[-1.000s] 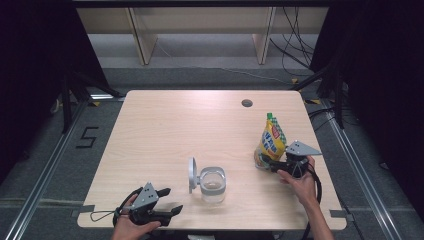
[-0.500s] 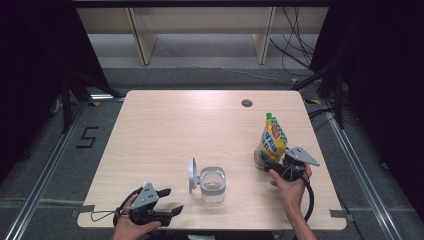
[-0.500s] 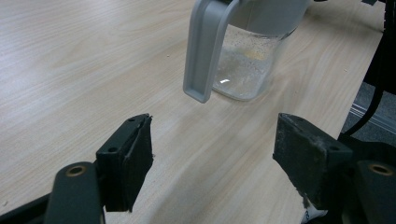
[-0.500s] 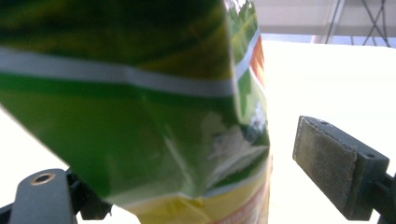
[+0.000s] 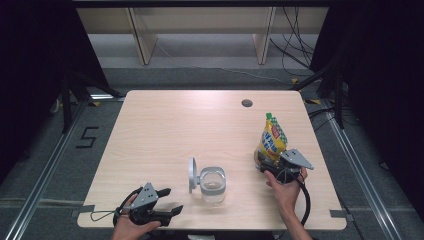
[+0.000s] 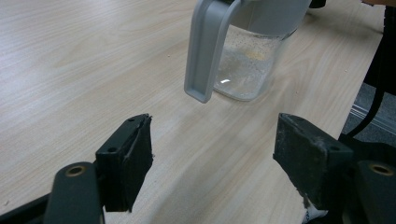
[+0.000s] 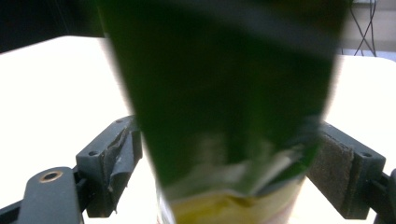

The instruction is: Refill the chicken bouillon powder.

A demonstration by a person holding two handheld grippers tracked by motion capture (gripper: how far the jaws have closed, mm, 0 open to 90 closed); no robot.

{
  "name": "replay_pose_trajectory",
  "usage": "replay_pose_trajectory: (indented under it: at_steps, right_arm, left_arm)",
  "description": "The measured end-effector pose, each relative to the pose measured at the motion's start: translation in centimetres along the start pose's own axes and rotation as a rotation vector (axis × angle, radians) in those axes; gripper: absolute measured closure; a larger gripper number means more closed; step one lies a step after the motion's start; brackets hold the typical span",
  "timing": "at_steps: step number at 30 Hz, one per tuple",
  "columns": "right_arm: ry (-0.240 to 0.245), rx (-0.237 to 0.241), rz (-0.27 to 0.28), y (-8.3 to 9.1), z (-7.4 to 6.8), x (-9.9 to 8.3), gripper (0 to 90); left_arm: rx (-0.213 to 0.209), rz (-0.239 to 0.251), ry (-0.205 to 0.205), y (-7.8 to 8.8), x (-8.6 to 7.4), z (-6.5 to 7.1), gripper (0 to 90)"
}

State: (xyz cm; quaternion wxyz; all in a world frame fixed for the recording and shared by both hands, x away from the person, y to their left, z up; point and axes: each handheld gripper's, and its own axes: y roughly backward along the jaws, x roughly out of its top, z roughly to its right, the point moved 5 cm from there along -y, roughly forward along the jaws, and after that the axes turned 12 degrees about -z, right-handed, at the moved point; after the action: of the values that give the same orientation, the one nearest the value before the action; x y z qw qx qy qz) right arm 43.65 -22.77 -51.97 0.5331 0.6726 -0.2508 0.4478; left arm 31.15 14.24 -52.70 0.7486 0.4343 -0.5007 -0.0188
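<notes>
Item: snack pouch (image 5: 272,141), yellow and green, standing upright on the counter (image 5: 165,130). It sits between the fingers of my right gripper (image 5: 264,167), low on its base. In the right gripper view the pouch (image 7: 224,93) is blurred and dark; my left finger (image 7: 122,156) shows a narrow gap of bright counter beside the pouch, and my right finger (image 7: 334,170) lies just beside its other edge. These fingers have just been opening and now stand released, wide apart, with the pouch between them but not pressed.

Item: clear jar (image 5: 212,184), standing on the counter between my two grippers, well apart from the pouch. Its grey lid (image 5: 192,174) is swung open and stands on edge at the jar's side. In the left gripper view the jar (image 6: 247,65) is ahead of my fingers, near but not touching, with the lid (image 6: 205,51) hanging down in front of it.

Item: left gripper (image 5: 167,201), in my left hand (image 5: 131,225) at the near edge of the counter. Fingers released, spread wide, nothing between them; the left finger (image 6: 126,161) and the right one (image 6: 308,161) frame bare wood.

Item: round hole (image 5: 246,103) in the counter, far beyond the pouch.
</notes>
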Motion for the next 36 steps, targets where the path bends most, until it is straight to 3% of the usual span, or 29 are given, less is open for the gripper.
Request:
replay_pose_trajectory:
  at_steps: [1, 2, 4, 5, 7, 8, 11, 14, 15, 17, 18, 19, 20, 21, 22, 25, 26, 31, 33, 36]
  right_arm:
    - [0.012, 0.009, 0.007, -0.2, -0.1, 0.0, 17.4]
    - [0.010, 0.004, -0.036, -0.2, -0.4, -0.2, 16.6]
    - [0.024, -0.013, -0.019, -0.3, -0.2, -0.2, 16.7]
    - [0.018, -0.002, -0.010, -0.4, -0.3, -0.2, 16.8]
    - [0.009, -0.018, -0.022, -0.5, -0.2, -0.3, 17.0]
    - [0.046, -0.012, -0.021, -0.7, 0.0, -0.2, 17.2]
    - [0.050, -0.008, -0.021, -0.9, 0.1, -0.3, 17.4]
    - [0.057, -0.026, -0.022, -1.0, 0.2, -0.3, 17.4]
    - [0.050, -0.004, -0.024, -1.2, 0.1, -0.4, 17.9]
    - [0.055, -0.006, -0.025, -1.2, 0.1, -0.4, 18.2]
    - [0.037, -0.015, -0.022, -1.2, 0.1, -0.4, 18.2]
    - [0.034, -0.011, -0.019, -1.2, 0.1, -0.4, 18.6]
    - [0.035, -0.016, -0.021, -1.2, 0.1, -0.4, 18.9]
    - [0.037, -0.018, -0.018, -1.2, 0.1, -0.4, 19.0]
    - [0.039, -0.021, -0.011, -1.2, 0.2, -0.4, 19.4]
    - [0.023, -0.012, 0.011, -1.4, 0.1, -0.3, 19.8]
    - [0.035, -0.012, 0.016, -1.5, 0.3, -0.3, 20.1]
    - [0.036, -0.014, 0.020, -1.6, 0.3, -0.2, 20.9]
    - [0.041, -0.017, 0.011, -1.6, 0.4, -0.2, 21.3]
    - [0.042, -0.011, 0.046, -1.8, 0.4, 0.0, 21.3]
  left_arm:
    - [0.001, 0.004, -0.004, 0.0, 0.0, 0.0, 27.4]
    - [0.004, 0.003, -0.012, 0.0, 0.1, 0.0, 27.4]
    - [0.003, 0.000, -0.015, 0.0, 0.1, -0.1, 27.4]
    - [0.000, 0.001, 0.013, 0.0, 0.0, 0.0, 27.4]
    - [0.007, -0.004, -0.013, 0.0, 0.0, -0.2, 27.4]
    - [0.006, -0.004, -0.015, 0.0, 0.0, -0.2, 27.4]
    - [0.002, -0.003, 0.010, 0.0, 0.0, 0.0, 27.4]
    - [0.001, -0.005, -0.015, -0.1, 0.0, 0.0, 27.4]
    - [-0.002, -0.001, -0.012, -0.1, 0.0, 0.0, 27.4]
    - [-0.003, 0.000, -0.012, -0.2, 0.0, 0.0, 27.4]
    - [0.005, -0.011, -0.022, -0.2, 0.0, -0.1, 27.4]
    - [-0.006, 0.000, 0.007, -0.2, 0.0, 0.1, 27.4]
    - [-0.006, -0.003, 0.008, -0.2, 0.0, 0.1, 27.4]
    - [0.006, -0.022, -0.034, -0.2, -0.1, -0.1, 27.4]
    - [-0.004, -0.014, 0.002, -0.3, -0.1, 0.1, 27.4]
    - [0.001, -0.020, -0.003, -0.3, -0.1, 0.1, 27.4]
    - [-0.012, 0.002, 0.013, -0.4, 0.0, 0.3, 27.4]
    - [-0.004, -0.011, -0.011, -0.4, -0.1, 0.1, 27.4]
    - [-0.008, -0.008, 0.000, -0.4, -0.1, 0.2, 27.4]
    - [-0.007, -0.009, -0.004, -0.4, 0.0, 0.2, 27.4]
